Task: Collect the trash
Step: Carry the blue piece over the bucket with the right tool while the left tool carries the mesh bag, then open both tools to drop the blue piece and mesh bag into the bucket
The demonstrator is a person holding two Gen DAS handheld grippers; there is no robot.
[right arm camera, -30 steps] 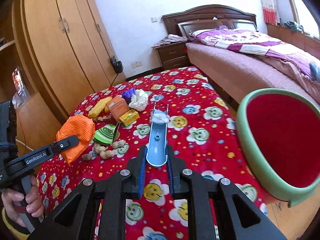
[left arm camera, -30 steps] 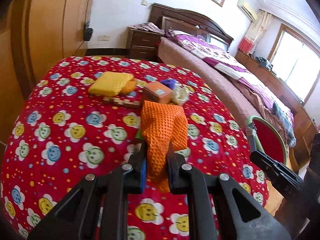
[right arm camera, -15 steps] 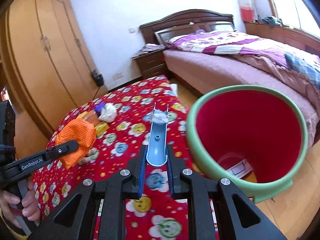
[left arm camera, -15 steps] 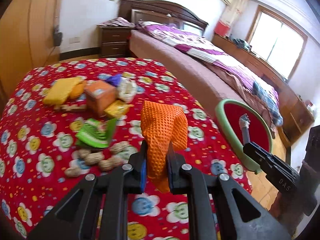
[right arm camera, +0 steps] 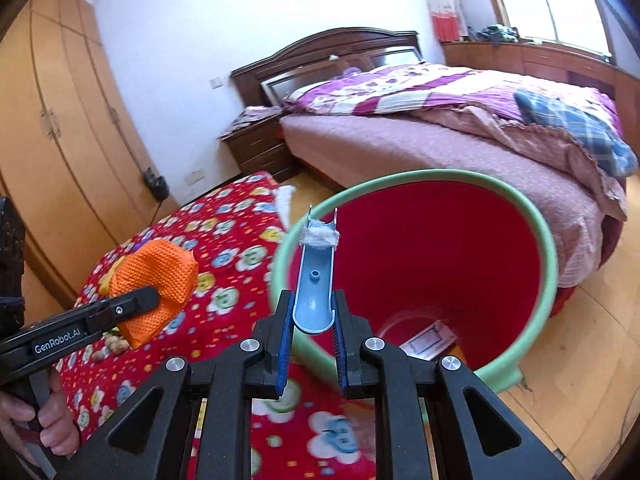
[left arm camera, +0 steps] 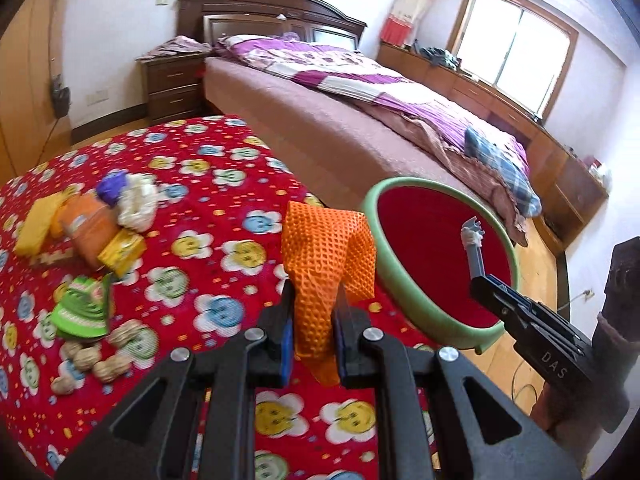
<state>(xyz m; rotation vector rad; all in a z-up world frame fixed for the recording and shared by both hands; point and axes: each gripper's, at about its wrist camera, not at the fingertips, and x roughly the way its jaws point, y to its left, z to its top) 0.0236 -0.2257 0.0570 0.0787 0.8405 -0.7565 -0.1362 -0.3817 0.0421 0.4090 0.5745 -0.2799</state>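
Trash rides in both grippers: the left gripper (left arm camera: 312,340) has its fingers pinching an orange waffle-textured cloth (left arm camera: 326,256) above the flowered red tabletop (left arm camera: 224,184), while the right gripper (right arm camera: 312,344) clamps a blue plastic trough-shaped strip (right arm camera: 316,280) over the green-rimmed red bin (right arm camera: 532,220), probably for dropping.

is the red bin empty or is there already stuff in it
Not empty. The right wrist view looks down into the red bin, and a flat printed packet lies on its bottom. Nothing else shows inside.
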